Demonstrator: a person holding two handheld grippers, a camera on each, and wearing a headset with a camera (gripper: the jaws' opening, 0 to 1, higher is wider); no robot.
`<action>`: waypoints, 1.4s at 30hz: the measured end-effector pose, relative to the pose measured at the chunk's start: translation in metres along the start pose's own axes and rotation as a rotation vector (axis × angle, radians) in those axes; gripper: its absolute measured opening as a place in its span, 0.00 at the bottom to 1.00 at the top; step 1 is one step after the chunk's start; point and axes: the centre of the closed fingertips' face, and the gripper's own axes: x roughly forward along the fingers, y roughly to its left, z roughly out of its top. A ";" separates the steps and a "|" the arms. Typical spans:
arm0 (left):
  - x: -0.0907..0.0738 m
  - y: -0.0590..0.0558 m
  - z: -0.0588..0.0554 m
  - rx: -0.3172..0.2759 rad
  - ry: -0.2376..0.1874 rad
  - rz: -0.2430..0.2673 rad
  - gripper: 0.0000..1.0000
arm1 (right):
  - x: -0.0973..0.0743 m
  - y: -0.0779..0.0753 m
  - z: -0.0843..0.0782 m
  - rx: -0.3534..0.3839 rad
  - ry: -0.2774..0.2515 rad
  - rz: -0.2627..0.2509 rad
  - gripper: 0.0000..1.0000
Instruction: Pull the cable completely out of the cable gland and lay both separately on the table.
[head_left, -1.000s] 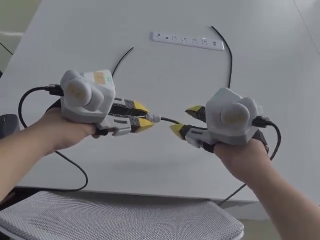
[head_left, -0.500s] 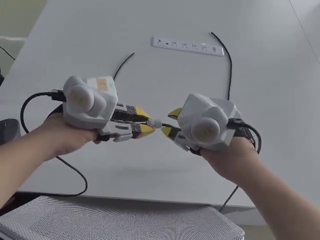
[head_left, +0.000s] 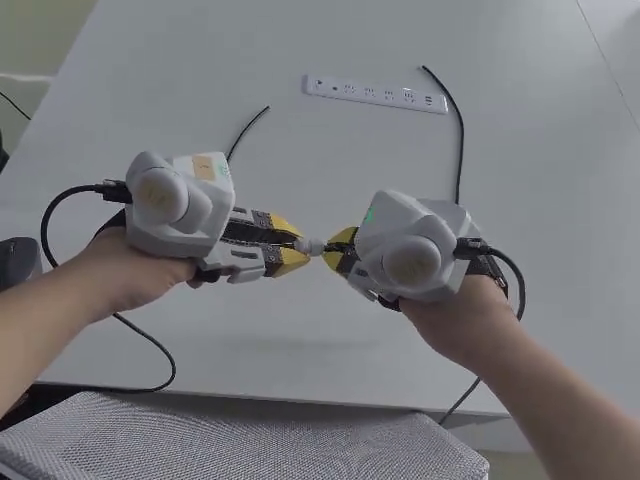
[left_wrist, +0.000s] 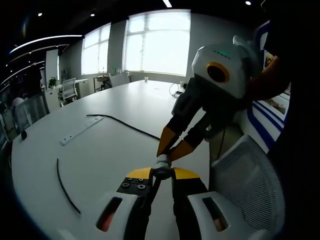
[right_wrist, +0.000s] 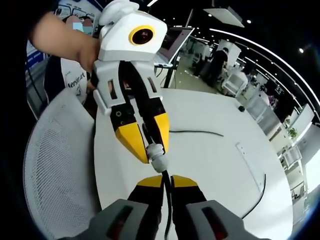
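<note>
The cable gland (head_left: 312, 244) hangs over the table (head_left: 150, 60), between the jaws of the left gripper (head_left: 292, 245), which reaches in from the gland's left. To the gland's right, the cable (right_wrist: 166, 185) runs between the jaws of the right gripper (head_left: 338, 250). Beyond the gland lies a power strip (head_left: 376, 90), and beyond it to the left, a loose wire (head_left: 247, 128).

In the head view the right gripper's (head_left: 340, 246) body hides the cable (right_wrist: 166, 189) in its jaws; the chair (head_left: 250, 440) is cut off.
</note>
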 end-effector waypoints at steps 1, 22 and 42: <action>0.000 0.000 0.001 0.000 -0.002 0.000 0.15 | 0.000 -0.001 0.000 0.013 0.001 -0.002 0.00; 0.000 0.002 0.001 0.025 0.010 0.003 0.15 | 0.001 -0.011 -0.036 0.305 0.048 -0.012 0.00; 0.000 0.004 0.003 0.016 0.003 0.007 0.15 | 0.000 -0.018 -0.063 0.504 0.087 -0.039 0.00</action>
